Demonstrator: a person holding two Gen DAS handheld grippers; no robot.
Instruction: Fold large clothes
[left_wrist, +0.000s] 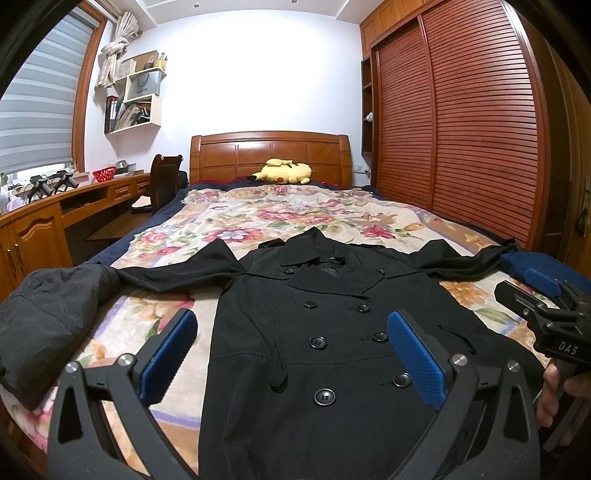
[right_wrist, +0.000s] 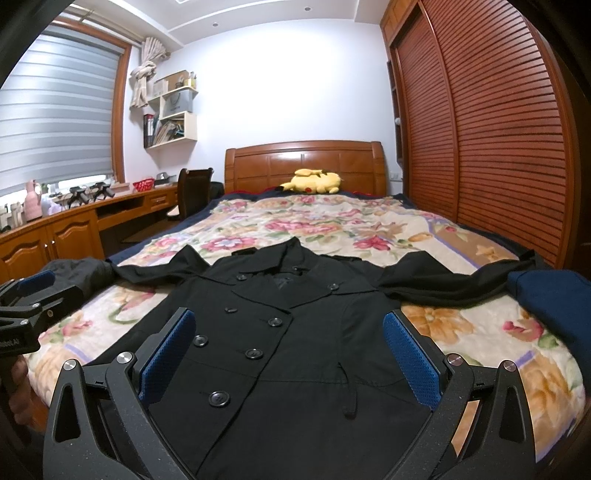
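Observation:
A black double-breasted coat (left_wrist: 325, 325) lies flat, front up, on the floral bedspread (left_wrist: 258, 218), collar toward the headboard and both sleeves spread sideways. It also shows in the right wrist view (right_wrist: 295, 332). My left gripper (left_wrist: 291, 350) is open and empty above the coat's lower front. My right gripper (right_wrist: 288, 350) is open and empty above the same area, a little to the right. The right gripper also shows at the right edge of the left wrist view (left_wrist: 543, 295). The left gripper shows at the left edge of the right wrist view (right_wrist: 26, 295).
A second dark garment (left_wrist: 48, 317) lies bunched at the bed's near left. A folded blue garment (right_wrist: 554, 306) sits at the near right edge. A yellow plush (left_wrist: 282, 171) rests by the wooden headboard (left_wrist: 269, 151). A desk (left_wrist: 40, 221) runs along the left, a slatted wardrobe (left_wrist: 461, 122) along the right.

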